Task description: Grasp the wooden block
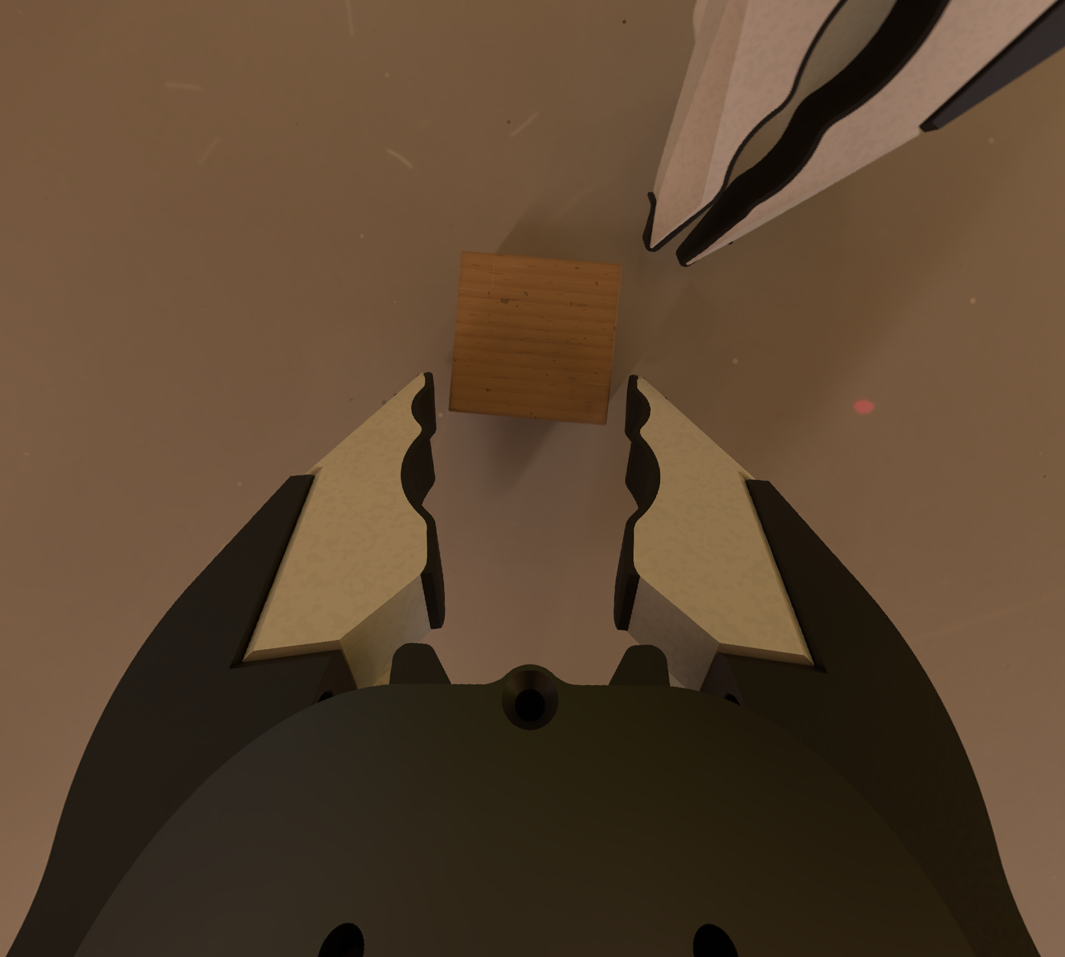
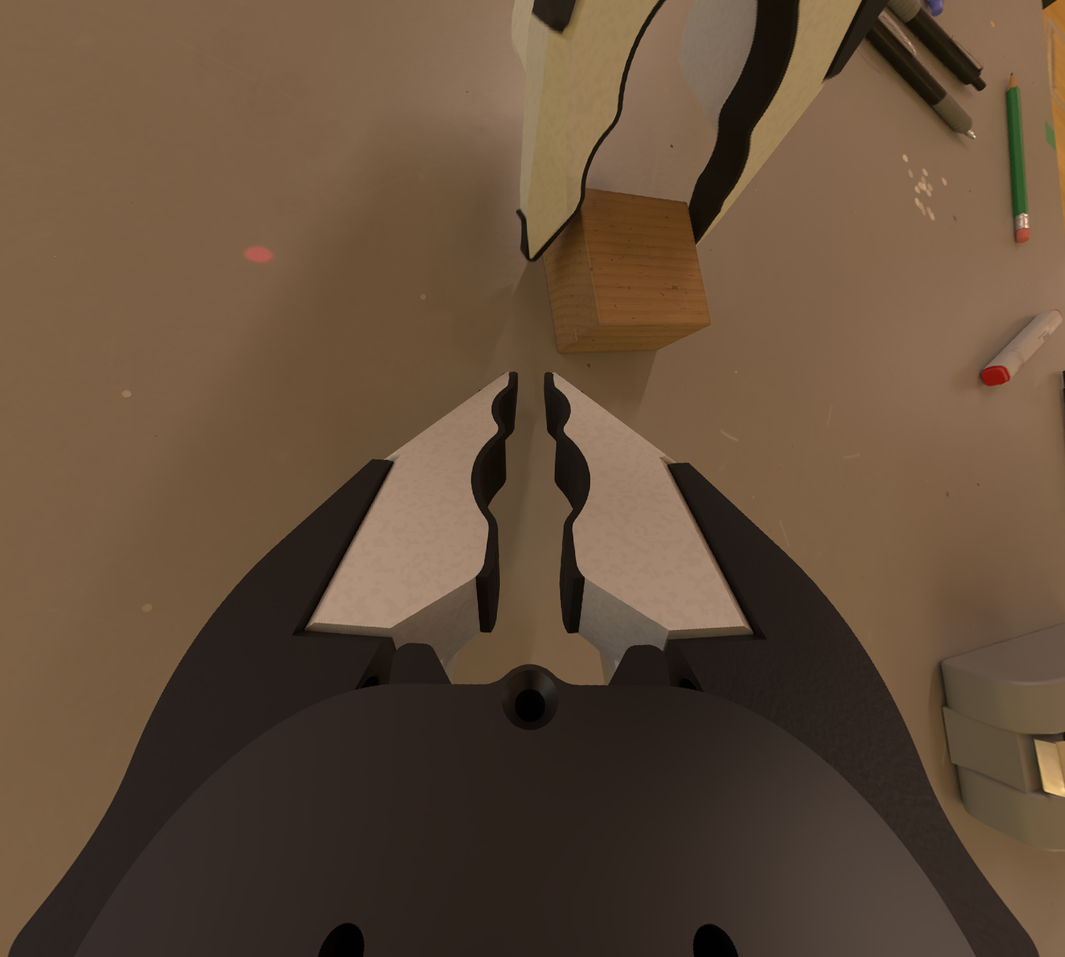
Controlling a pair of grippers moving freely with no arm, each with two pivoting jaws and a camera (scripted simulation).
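The wooden block (image 1: pixel 533 336) is a light-brown cube resting on the brown table. My left gripper (image 1: pixel 530 382) is open, and its cream fingertips (image 1: pixel 423 399) stand on either side of the block's near edge with small gaps. In the right wrist view the left gripper (image 2: pixel 611 238) comes down from above and straddles the block (image 2: pixel 628 272). My right gripper (image 2: pixel 530 379) is shut and empty, with its tips just short of the block's near corner. It also shows in the left wrist view (image 1: pixel 668 249), at the upper right beside the block.
Along the table's right side lie a green pencil (image 2: pixel 1017 157), black markers (image 2: pixel 922 65), a white marker with a red cap (image 2: pixel 1020 347) and a grey box-like device (image 2: pixel 1008 745). A small red spot (image 2: pixel 258 254) marks the table (image 2: pixel 230 123) to the left.
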